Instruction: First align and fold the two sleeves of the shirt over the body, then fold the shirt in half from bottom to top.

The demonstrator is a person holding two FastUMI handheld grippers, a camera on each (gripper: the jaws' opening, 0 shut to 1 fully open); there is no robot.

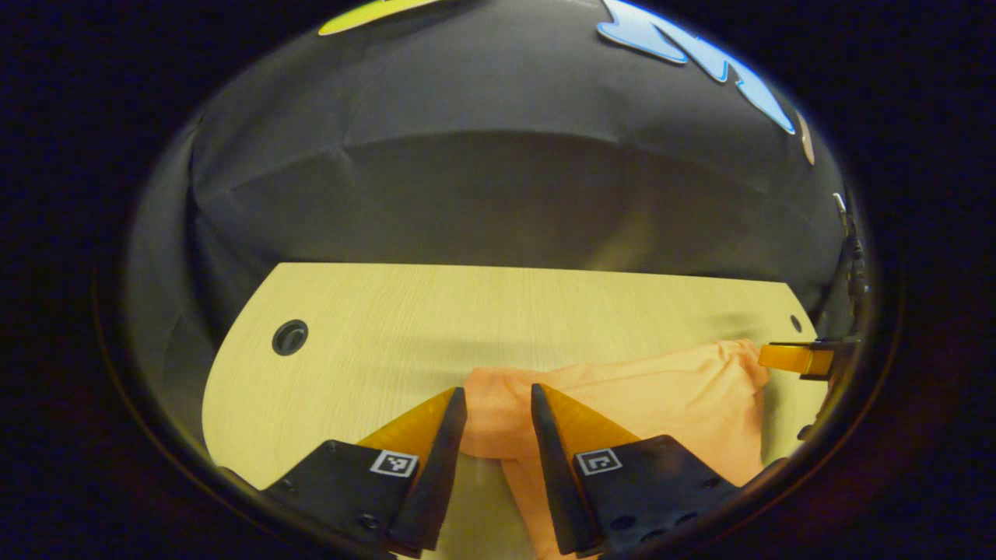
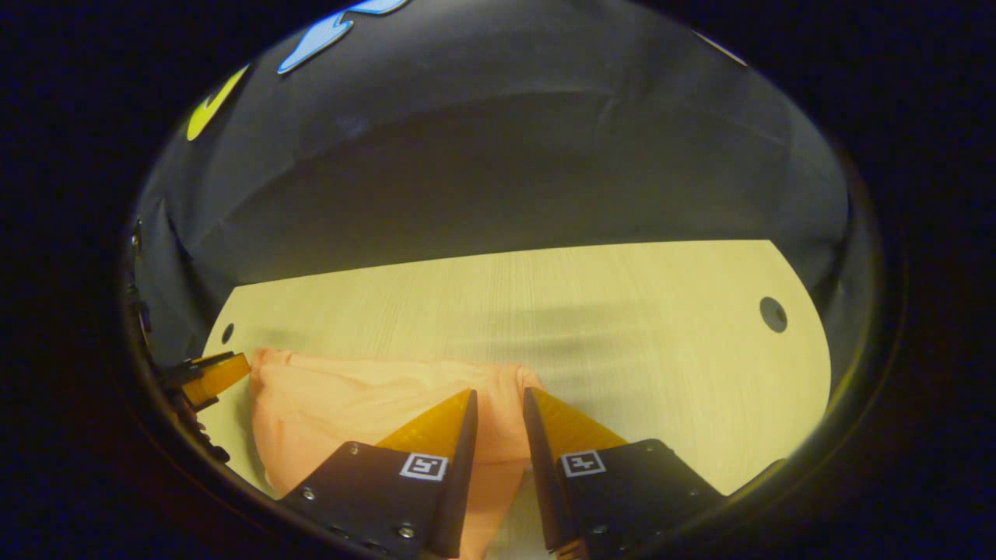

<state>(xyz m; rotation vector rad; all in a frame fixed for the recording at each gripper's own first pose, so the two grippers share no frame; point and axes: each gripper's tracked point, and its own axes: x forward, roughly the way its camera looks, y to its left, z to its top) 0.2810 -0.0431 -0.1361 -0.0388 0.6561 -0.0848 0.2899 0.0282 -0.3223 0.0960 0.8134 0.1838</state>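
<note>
Both tongs, left (image 1: 498, 397) and right (image 2: 498, 398), pinch bunched orange shirt (image 1: 669, 389) above the tabletop (image 1: 467, 311); no legible writing.

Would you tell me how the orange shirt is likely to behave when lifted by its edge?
Probably floppy: the shirt sags between the two grippers and bunches into soft wrinkles. Likely light, since the thin cloth drapes loosely. It may slide easily on the smooth wooden table.

Pale wood table (image 1: 498, 311), black cloth wall (image 1: 498, 155)
</note>
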